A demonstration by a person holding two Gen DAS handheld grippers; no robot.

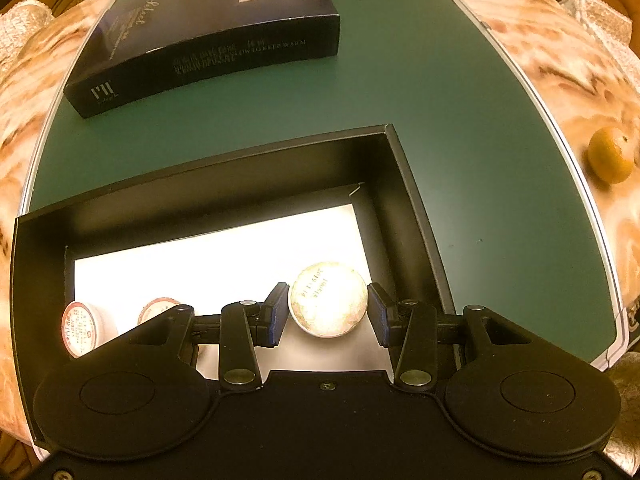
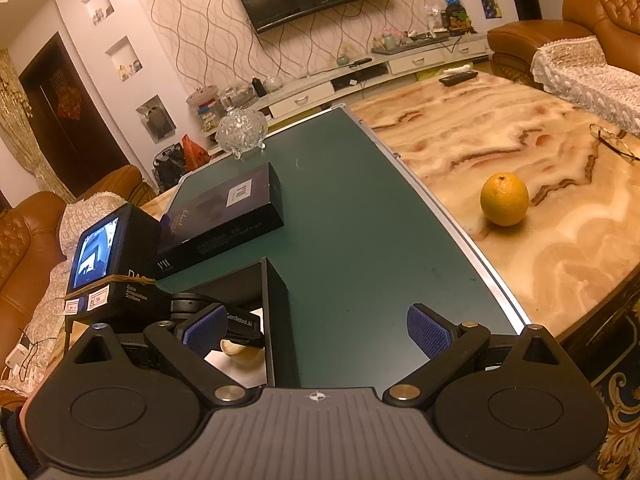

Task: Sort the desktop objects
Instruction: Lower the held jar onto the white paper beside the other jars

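Tin [image 1: 328, 300] sits dead centre between your left tongs [image 1: 329, 314], clamped at their narrowest inside the black box [image 1: 416, 208]; right tongs [image 2: 318, 330] gape empty, orange [image 2: 505, 199] off right.

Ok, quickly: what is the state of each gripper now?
Left gripper: closed on the round tin, inside the black box.
Right gripper: open, holding nothing.
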